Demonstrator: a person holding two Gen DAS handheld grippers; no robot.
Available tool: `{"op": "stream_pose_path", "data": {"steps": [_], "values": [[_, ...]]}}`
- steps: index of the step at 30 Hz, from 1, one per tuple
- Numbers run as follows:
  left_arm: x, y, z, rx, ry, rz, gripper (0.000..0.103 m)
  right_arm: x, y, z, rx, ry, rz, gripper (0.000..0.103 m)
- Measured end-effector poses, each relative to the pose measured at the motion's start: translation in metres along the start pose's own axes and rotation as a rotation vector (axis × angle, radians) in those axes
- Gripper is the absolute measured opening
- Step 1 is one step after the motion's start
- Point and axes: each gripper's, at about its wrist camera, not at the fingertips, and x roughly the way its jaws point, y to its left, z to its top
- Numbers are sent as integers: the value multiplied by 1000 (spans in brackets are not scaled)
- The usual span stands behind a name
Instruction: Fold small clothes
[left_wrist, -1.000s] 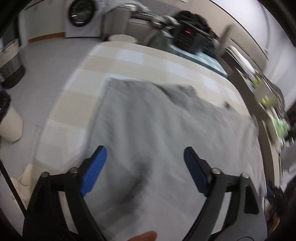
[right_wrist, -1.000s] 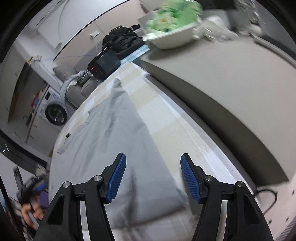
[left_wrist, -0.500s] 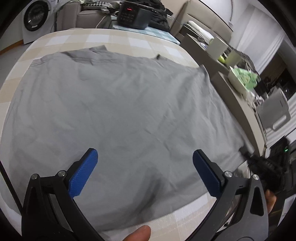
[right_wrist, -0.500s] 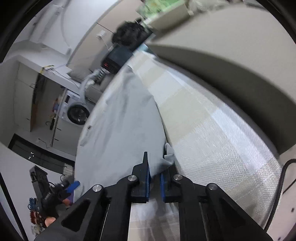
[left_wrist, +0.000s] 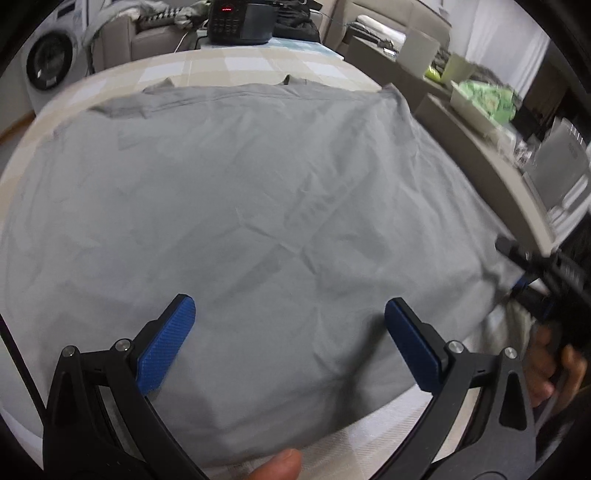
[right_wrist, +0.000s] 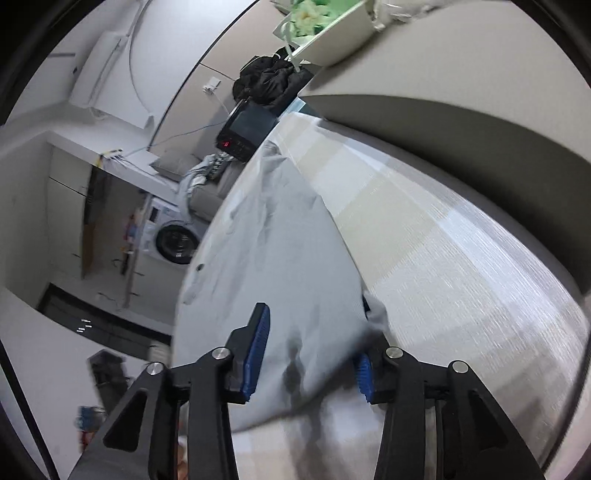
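Grey garment (left_wrist: 280, 206) flat, waistband end far – both grippers' jaws open, L (left_wrist: 288, 347) & R (right_wrist: 310, 350).

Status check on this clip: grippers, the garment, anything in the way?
Left gripper open, over the grey garment. Right gripper open astride its near corner, nothing clamped. Garment spread flat on the checked table, unfolded. Nothing on the cloth.

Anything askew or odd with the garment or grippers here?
Mostly fine: the grey garment lies spread but wrinkled, its near right corner bunched beside the open right gripper. Left gripper hovers open.
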Motion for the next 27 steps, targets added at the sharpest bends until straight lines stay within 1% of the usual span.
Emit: {"op": "stream_pose_path", "data": {"steps": [1,2,3,8,11,15,17,19,23,25,27], "values": [[1,-3,-1,11,2,16,102,5,1,1,3,1,-25,24],[1,-4,-1,16,2,24,102,9,3,1,11,-1,-49,14],[2,-5,-2,20,1,31,102,11,2,3,13,-5,-57,12],[2,-7,-4,39,-8,50,102,9,0,3,32,-36,-48,10],[2,-8,-4,52,-7,56,102,3,5,2,-1,-55,-41,10],[2,-8,-4,60,-6,60,102,-2,31,4,-121,-83,-48,10],[2,-7,-4,51,0,54,102,-4,46,2,-192,-86,-34,10],[0,-3,0,14,13,24,102,-3,60,-2,-270,-84,-29,10],[-5,9,16,-111,30,-137,102,-3,84,-15,-417,-75,10,10],[-4,6,29,-131,31,-212,102,-1,89,-21,-470,-66,23,10],[-4,0,45,-133,28,-261,102,2,95,-27,-519,-55,18,10]]}}
